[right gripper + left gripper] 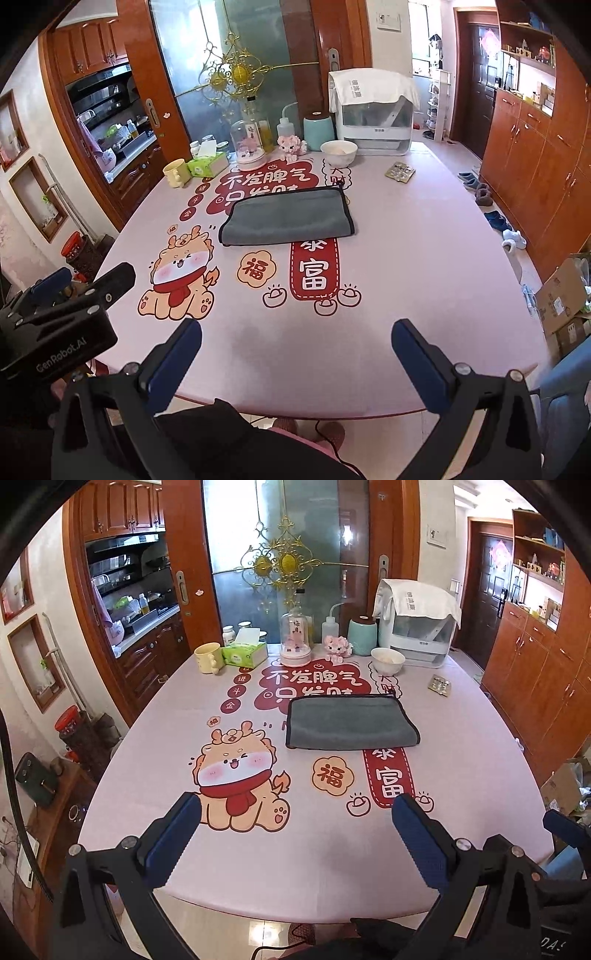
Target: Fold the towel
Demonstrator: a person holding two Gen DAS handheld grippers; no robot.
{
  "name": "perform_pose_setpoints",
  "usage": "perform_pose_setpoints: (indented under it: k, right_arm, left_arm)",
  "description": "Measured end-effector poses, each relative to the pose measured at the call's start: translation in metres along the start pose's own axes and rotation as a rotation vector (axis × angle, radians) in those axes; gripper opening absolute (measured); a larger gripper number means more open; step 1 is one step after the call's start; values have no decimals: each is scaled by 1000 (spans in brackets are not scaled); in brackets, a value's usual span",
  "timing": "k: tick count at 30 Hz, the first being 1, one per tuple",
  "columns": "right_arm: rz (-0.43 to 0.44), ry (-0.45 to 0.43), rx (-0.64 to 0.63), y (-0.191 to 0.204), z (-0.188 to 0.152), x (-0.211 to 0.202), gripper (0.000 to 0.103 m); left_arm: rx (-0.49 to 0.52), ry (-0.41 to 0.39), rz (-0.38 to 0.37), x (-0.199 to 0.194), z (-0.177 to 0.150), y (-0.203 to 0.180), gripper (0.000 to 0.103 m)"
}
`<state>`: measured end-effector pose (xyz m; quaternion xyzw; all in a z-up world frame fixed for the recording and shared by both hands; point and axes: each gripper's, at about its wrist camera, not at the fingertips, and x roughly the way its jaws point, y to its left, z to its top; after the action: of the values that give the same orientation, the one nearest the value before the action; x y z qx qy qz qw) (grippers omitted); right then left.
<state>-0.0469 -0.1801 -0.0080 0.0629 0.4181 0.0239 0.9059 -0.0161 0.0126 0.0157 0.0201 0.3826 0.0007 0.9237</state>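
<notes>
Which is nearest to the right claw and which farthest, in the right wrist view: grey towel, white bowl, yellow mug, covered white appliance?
From the right claw, open at the table's near edge:
1. Grey towel, mid-table, straight ahead.
2. Yellow mug, far left, and white bowl, far centre-right: too close to call.
3. Covered white appliance, at the back right.

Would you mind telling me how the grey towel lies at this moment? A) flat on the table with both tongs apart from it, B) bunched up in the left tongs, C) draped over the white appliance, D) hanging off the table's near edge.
A: the grey towel lies flat on the table, while the left tongs and right tongs gape open, well short of it.
</notes>
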Motion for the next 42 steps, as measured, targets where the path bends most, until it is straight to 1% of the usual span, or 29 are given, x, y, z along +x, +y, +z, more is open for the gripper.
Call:
perform_pose_setpoints:
  k: [42]
  right_arm:
    - [0, 23, 2, -5, -8, 6, 103]
  left_arm:
    - [2, 9, -13, 0, -3, -7, 103]
